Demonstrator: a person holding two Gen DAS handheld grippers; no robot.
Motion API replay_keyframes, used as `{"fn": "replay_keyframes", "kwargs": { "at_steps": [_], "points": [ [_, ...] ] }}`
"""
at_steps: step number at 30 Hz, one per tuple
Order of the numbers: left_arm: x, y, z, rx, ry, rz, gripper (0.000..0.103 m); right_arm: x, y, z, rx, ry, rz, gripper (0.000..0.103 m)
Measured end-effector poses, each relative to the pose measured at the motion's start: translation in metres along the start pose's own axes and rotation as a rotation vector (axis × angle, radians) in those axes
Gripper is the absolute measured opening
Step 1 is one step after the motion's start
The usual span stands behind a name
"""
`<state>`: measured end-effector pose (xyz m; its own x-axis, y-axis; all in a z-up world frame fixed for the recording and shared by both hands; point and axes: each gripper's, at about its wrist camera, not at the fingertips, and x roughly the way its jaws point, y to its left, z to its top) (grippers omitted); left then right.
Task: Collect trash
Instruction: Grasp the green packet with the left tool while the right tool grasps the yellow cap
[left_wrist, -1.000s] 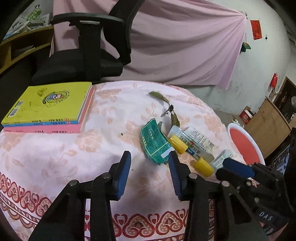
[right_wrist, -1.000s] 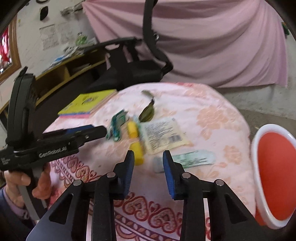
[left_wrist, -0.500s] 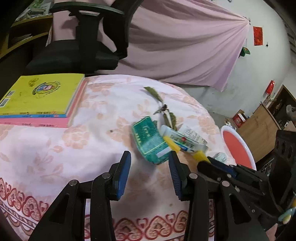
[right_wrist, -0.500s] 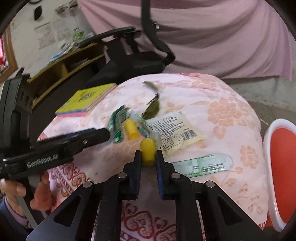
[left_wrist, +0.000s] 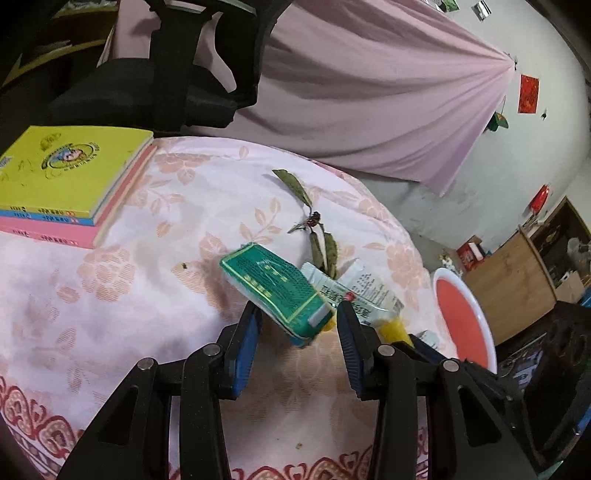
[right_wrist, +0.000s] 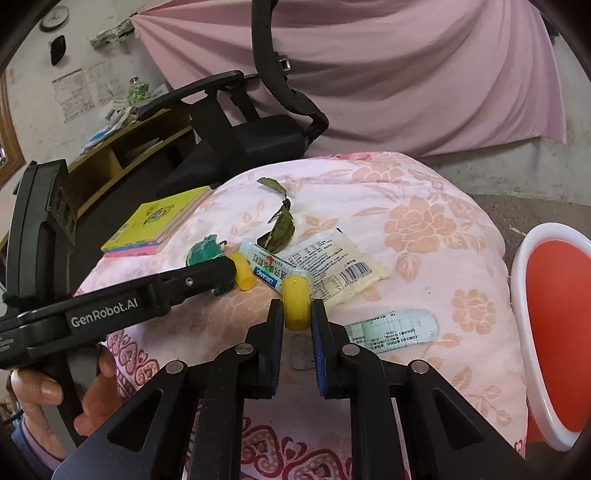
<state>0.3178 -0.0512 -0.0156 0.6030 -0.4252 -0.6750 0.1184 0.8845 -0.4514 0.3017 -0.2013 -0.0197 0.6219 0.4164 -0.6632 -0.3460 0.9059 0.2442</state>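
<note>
right gripper: jaws closed in over the last second; now clamped on the yellow cap of the near tube, which was lying free between open jaws a second ago.
left gripper: partly open, nothing gripped; brought up around the green packet, whose near corner sits between the jaws. Pad contact cannot be confirmed.
tube position: body resting on the floral tablecloth, leaning on the beige sachet; not yet lifted.
second tube cap: just beside the left gripper's tip, untouched.
other trash: dried leaves and flat white-green wrapper left on the cloth.
red bin: at table edge, right side; judged the drop target.
meaning: first item secured, lift and carry to bin judged next; packet grasp pending.
</note>
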Motion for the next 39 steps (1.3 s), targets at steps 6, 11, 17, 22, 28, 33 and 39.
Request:
{"fn": "replay_keyframes", "kwargs": {
  "at_steps": [6,11,17,22,28,33,39],
  "points": [
    [0.001,0.0,0.001,-0.013,-0.012,0.017,0.039,-0.001,-0.003,-0.001,0.017,-0.002,0.0,0.013],
    [0.0,0.005,0.001,-0.028,-0.02,0.055,0.028,-0.002,-0.001,-0.001,0.006,-0.006,-0.005,0.013],
    [-0.013,0.009,-0.007,-0.009,-0.043,0.059,0.027,-0.005,0.006,-0.003,-0.027,-0.019,0.004,0.013],
    [-0.029,0.017,-0.014,-0.023,-0.083,0.053,0.026,-0.012,0.018,-0.005,-0.086,-0.042,0.0,0.013],
    [-0.058,0.01,-0.027,0.028,-0.181,0.055,0.026,-0.024,0.03,-0.008,-0.146,-0.115,-0.002,0.013],
    [-0.078,0.002,-0.04,0.062,-0.267,0.08,0.026,-0.038,0.035,-0.01,-0.166,-0.196,-0.006,0.013],
    [-0.095,-0.009,-0.047,0.087,-0.356,0.101,0.026,-0.054,0.033,-0.012,-0.163,-0.291,-0.01,0.013]
  ]
}}
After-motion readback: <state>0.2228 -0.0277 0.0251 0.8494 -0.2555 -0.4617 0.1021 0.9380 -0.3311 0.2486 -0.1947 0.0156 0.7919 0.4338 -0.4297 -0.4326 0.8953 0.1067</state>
